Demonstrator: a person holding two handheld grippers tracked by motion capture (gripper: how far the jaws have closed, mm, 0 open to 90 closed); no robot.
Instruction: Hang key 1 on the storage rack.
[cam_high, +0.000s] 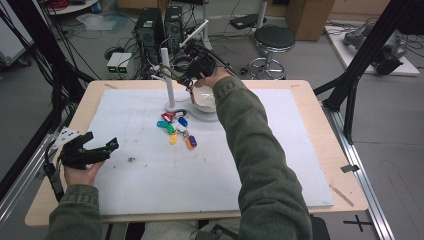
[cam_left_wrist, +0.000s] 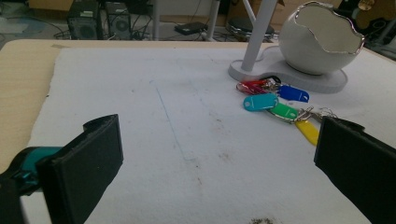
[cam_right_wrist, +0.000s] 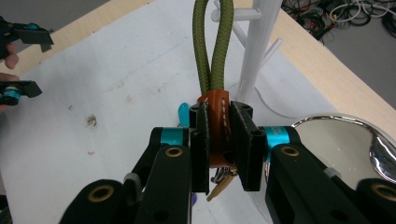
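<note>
Gripper on the right (cam_high: 192, 82) hovered by the white stand (cam_high: 167, 75) in the high view, probably to hang something. Left gripper (cam_left_wrist: 219, 163) gaped wide over the white mat (cam_left_wrist: 140, 116); cluttered lab behind. Right gripper view: jaws clamped the olive cord keychain (cam_right_wrist: 215, 112), whose loop needs a peg next.

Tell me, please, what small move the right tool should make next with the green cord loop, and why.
Probably ease the right tool toward the white stand and slip the green cord loop over a peg. It is shut on the loop's leather tab, and the loop hangs open beside the pegs.
</note>
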